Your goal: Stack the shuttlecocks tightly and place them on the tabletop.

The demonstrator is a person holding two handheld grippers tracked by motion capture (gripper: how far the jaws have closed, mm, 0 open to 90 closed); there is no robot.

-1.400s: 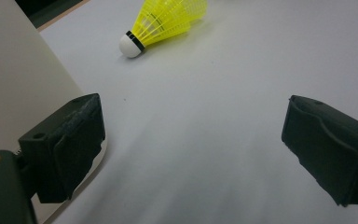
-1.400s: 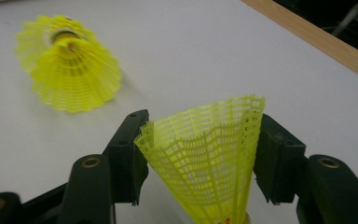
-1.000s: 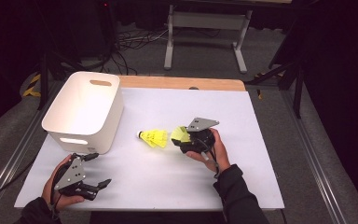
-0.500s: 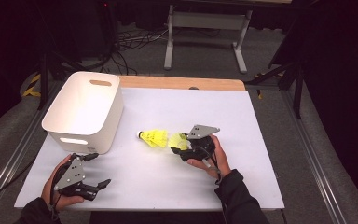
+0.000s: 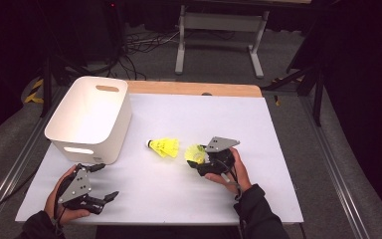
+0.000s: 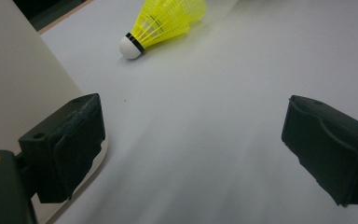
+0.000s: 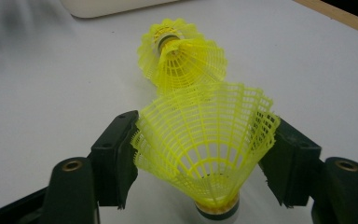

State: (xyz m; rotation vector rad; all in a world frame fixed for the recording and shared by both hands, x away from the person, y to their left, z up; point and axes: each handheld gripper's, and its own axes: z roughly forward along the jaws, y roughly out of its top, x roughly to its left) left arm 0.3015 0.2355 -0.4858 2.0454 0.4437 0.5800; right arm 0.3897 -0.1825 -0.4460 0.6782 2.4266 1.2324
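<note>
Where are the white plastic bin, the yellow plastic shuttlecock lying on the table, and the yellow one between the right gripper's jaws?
White plastic bin (image 5: 110, 133), high view, on its front right wall.
Lying yellow plastic shuttlecock (image 5: 165, 147), high view, on its skirt.
Yellow plastic shuttlecock between the jaws (image 7: 207, 140), right gripper view, on its mesh skirt.

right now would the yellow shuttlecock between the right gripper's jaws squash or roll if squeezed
The shuttlecock has an open mesh skirt, so it probably flexes and is likely very light. Its cone shape may roll in a curve. The right gripper has just been opening around it.
</note>
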